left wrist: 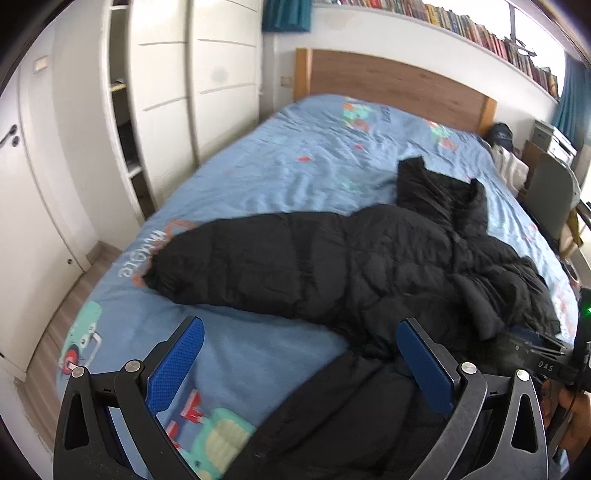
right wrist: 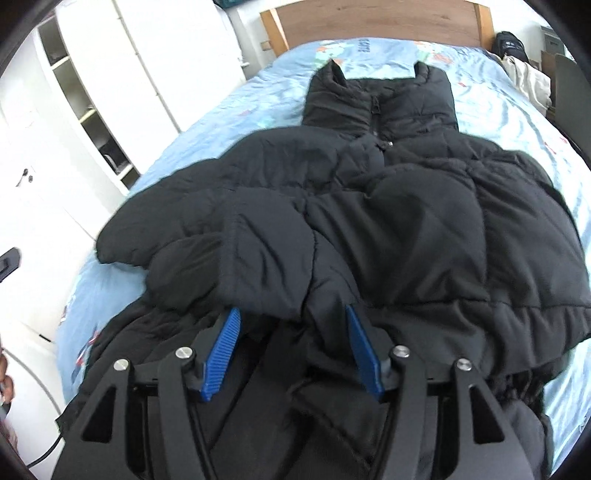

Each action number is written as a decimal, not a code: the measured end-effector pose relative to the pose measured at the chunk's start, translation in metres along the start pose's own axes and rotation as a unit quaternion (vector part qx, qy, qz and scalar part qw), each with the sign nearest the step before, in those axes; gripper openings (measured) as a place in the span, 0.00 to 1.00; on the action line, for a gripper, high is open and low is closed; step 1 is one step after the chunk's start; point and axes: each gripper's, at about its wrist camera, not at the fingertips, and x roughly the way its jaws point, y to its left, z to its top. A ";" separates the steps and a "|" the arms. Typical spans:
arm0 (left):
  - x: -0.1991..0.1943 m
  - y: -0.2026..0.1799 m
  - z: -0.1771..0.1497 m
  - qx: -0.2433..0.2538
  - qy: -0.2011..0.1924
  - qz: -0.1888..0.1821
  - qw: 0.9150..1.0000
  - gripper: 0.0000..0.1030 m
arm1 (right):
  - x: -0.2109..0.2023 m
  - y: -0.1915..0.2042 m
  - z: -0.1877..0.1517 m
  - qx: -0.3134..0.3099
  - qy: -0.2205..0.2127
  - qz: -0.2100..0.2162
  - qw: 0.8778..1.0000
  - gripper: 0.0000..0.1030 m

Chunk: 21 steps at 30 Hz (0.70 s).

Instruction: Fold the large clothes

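A black puffer jacket (left wrist: 332, 258) lies on the bed's blue patterned cover (left wrist: 280, 166), collar toward the headboard, one sleeve stretched out to the left. My left gripper (left wrist: 299, 328) is open and empty, hovering over the jacket's near hem and the cover. In the right wrist view the jacket (right wrist: 406, 206) fills the frame, zipped, with a sleeve folded across its front. My right gripper (right wrist: 291, 314) is open, its blue fingers (right wrist: 225, 343) either side of a fold of the jacket's sleeve; the tips are under the fabric.
White wardrobes (left wrist: 159, 92) stand along the bed's left side with a strip of wooden floor (left wrist: 74, 295) between. A wooden headboard (left wrist: 388, 81) and a bookshelf (left wrist: 480, 29) are at the far end. A chair (left wrist: 554, 192) and clothes sit at the right.
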 end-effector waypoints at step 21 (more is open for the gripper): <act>0.157 -0.295 0.003 0.109 0.062 -0.118 0.985 0.99 | -0.062 -0.163 0.023 0.066 -0.056 -0.120 0.989 0.56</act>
